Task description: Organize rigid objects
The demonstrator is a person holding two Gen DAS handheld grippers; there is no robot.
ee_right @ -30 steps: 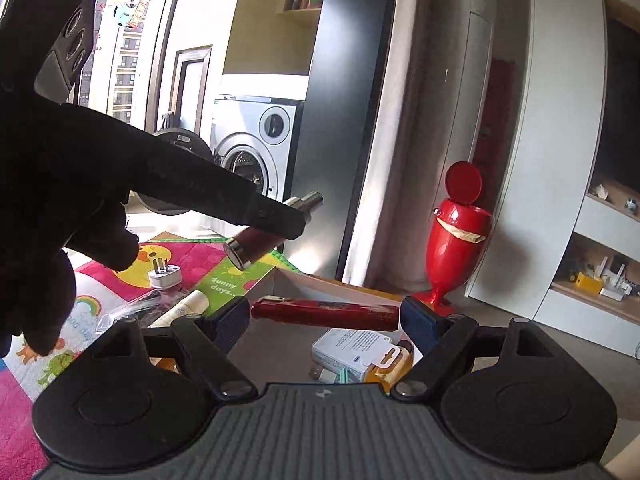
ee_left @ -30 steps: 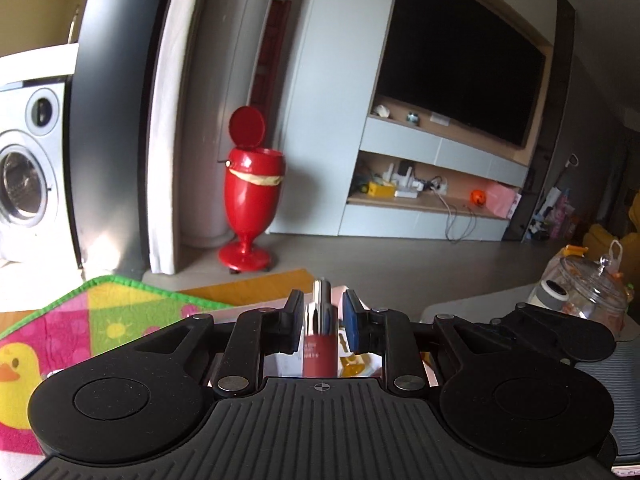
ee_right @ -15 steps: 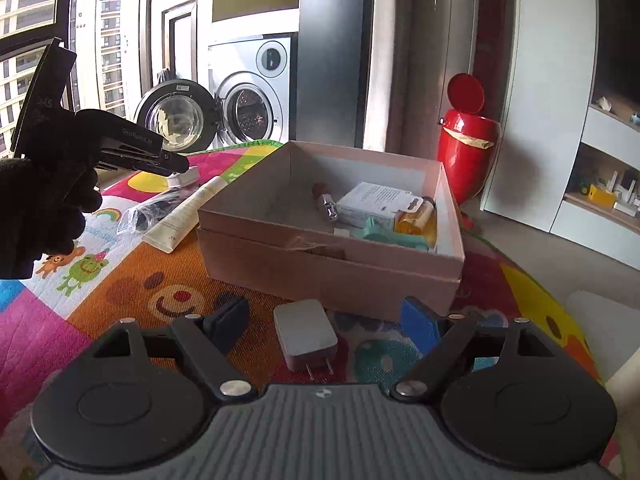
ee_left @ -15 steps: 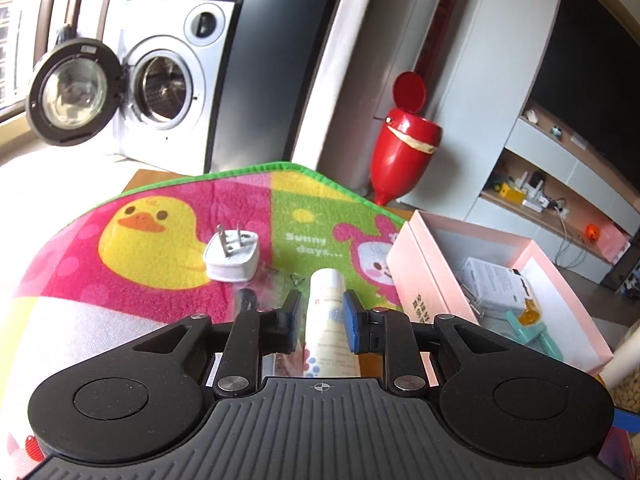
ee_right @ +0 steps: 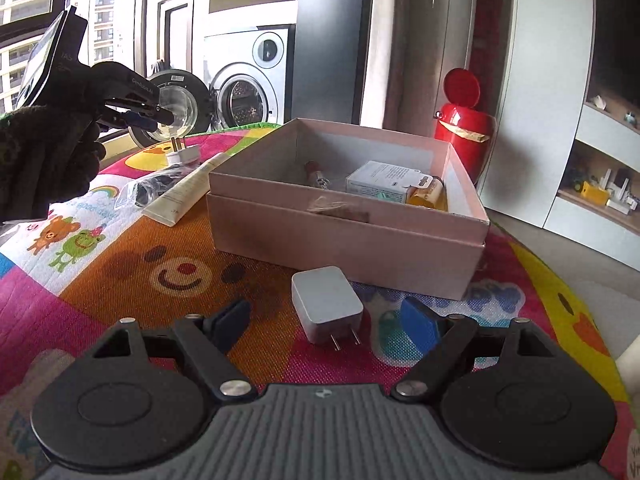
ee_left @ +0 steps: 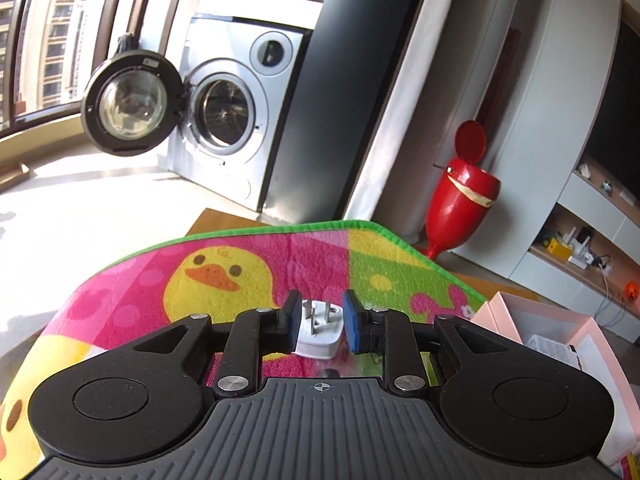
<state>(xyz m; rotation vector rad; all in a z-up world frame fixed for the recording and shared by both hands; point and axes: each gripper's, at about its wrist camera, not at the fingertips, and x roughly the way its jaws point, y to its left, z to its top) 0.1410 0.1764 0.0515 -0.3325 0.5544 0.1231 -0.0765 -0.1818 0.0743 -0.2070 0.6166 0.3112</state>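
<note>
Left gripper (ee_left: pixel 320 316): your jaws stand apart around the white plug adapter (ee_left: pixel 319 334), one finger on each side. From the right wrist view the gripper hangs just above the plug, so I cannot tell whether the pads touch it.
White plug adapter: it lies on the play mat (ee_left: pixel 224 272) next to the yellow duck print, prongs pointing up and away from you.
Right gripper (ee_right: pixel 326 322): your jaws are spread wide and hold nothing. The grey charger (ee_right: pixel 326 304) sits between the fingers, clear of both pads.
Grey charger: it lies flat on the mat, just in front of the pink box (ee_right: pixel 348 236), its two prongs pointing toward your gripper.
Pink box: open-topped, standing in the middle of the mat. Inside you can see a white carton (ee_right: pixel 380 186), a yellow item (ee_right: pixel 430 196) beside it and a small red tube (ee_right: pixel 316 172) toward the back left.
Left of the box: a cream tube (ee_right: pixel 188 190) lies at an angle against the box corner, with a clear plastic bag holding something dark (ee_right: pixel 150 188) beside it.
Background: a washing machine (ee_left: pixel 236 120) with its door swung open, and a red bin (ee_left: pixel 460 192) with its lid up.
</note>
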